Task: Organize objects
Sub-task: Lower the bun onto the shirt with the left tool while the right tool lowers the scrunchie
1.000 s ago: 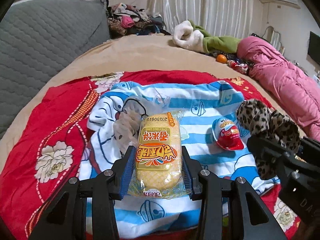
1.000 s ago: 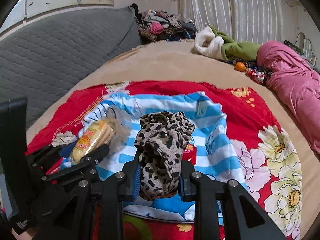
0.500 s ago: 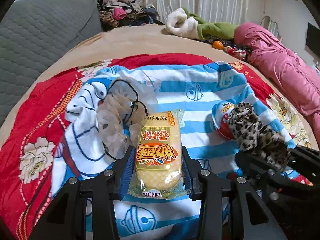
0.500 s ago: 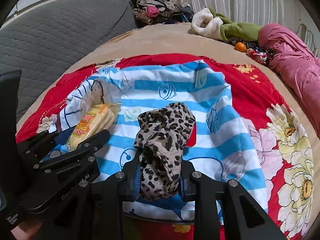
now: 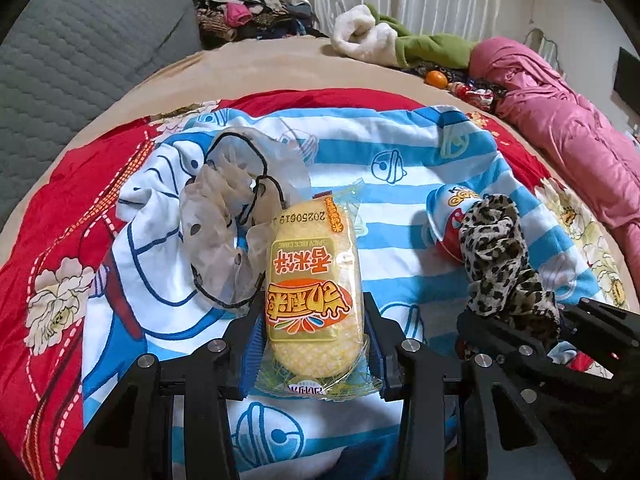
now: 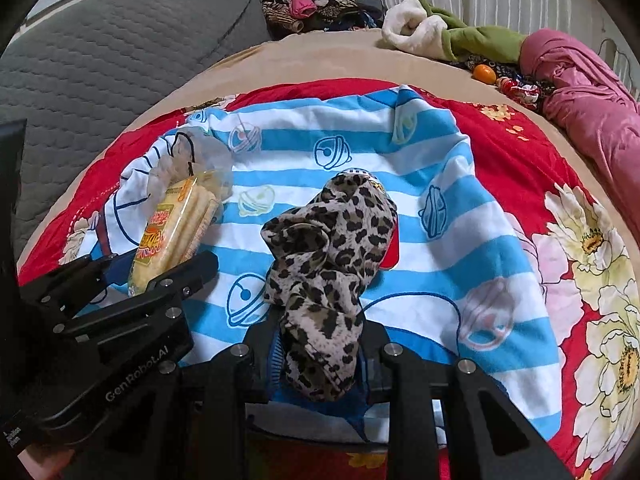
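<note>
Left gripper (image 5: pixel 314 344): its two black jaws with blue ribbed pads are clamped on one rice-cracker packet (image 5: pixel 312 280), an oblong, clear crinkled wrapper with a yellow-and-orange label over a pale knobbly cake. The packet is held just above the striped cloth (image 5: pixel 400 168), pointing away from the hand.

Right gripper (image 6: pixel 320 360): jaws drawn narrow, pinching one leopard-print scrunchie (image 6: pixel 332 256), soft gathered fabric bunched upward from between the pads. It hangs over the same cloth; behind it one red-and-white egg-shaped packet (image 5: pixel 444 220), glossy plastic, lies on the stripes, partly hidden.

One sheer beige scrunchie (image 5: pixel 224 236), ruffled and black-edged, lies on the cloth at the left, touching the cracker packet's far corner.

The striped cloth is blue-and-white cotton printed with bell motifs, rumpled, spread over one red floral quilt (image 6: pixel 592 264) with large cream blossoms. Beneath that, a tan bedcover (image 5: pixel 260 68); alongside, a grey quilted cushion (image 5: pixel 80 52). At the far edge: one pink padded garment (image 5: pixel 560 120), one green-and-white fleece (image 5: pixel 400 44), one orange fruit (image 5: pixel 435 78), and a heap of mixed clothes (image 5: pixel 248 12).
</note>
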The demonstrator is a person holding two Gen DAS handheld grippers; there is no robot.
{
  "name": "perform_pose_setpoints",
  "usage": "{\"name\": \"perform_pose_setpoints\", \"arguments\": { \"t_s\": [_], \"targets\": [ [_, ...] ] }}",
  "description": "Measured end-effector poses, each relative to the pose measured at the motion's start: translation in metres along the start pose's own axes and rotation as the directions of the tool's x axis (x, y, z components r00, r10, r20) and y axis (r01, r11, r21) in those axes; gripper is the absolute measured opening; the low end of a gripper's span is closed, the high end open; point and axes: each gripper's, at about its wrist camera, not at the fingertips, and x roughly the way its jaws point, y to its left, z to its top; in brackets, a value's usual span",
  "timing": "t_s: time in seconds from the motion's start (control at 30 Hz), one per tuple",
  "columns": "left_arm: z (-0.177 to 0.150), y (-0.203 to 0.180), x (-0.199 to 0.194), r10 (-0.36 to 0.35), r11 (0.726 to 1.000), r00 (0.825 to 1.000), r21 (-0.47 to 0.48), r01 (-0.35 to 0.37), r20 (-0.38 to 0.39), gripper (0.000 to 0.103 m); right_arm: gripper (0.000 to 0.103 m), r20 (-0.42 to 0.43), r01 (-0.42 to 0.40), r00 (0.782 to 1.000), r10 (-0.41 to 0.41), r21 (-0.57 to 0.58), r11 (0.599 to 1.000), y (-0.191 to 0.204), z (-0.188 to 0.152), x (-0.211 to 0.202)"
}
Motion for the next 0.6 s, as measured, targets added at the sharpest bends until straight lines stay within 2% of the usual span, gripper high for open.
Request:
{"name": "perform_pose_setpoints", "arguments": {
  "t_s": [0.23, 0.4, 0.43, 0.5, 0.53, 0.6],
  "targets": [
    [-0.003, 0.005, 0.009, -0.007, 1.000, 0.999, -0.027, 0.005, -0.050, 0.046, 0.029, -0.016, -0.004, 1.000, 0.004, 0.006, 1.000, -0.001, -0.001, 0.003],
    [-0.004, 0.005, 0.010, 0.002, 1.000, 0.998, -0.020, -0.004, -0.063, 0.048, 0.033, -0.033, -0.003, 0.999, 0.003, 0.010, 1.000, -0.002, -0.002, 0.008],
    [-0.005, 0.005, 0.009, 0.003, 1.000, 0.998, -0.019, -0.004, -0.066, 0.051, 0.035, -0.036, -0.003, 0.999, 0.004, 0.011, 1.000, -0.003, -0.002, 0.008],
    [-0.006, 0.006, 0.008, 0.007, 1.000, 0.997, -0.023, -0.009, -0.076, 0.058, 0.045, -0.037, 0.001, 0.999, -0.001, 0.013, 1.000, -0.003, -0.002, 0.008],
    [-0.007, 0.008, 0.007, 0.009, 1.000, 0.997, -0.028, -0.011, -0.078, 0.064, 0.046, -0.036, 0.005, 0.999, -0.004, 0.013, 1.000, -0.003, -0.002, 0.007],
    [-0.007, 0.011, 0.004, 0.013, 0.999, 0.997, -0.042, -0.017, -0.078, 0.068, 0.051, -0.035, 0.010, 0.999, -0.010, 0.017, 1.000, -0.004, -0.002, 0.006]
  ]
}}
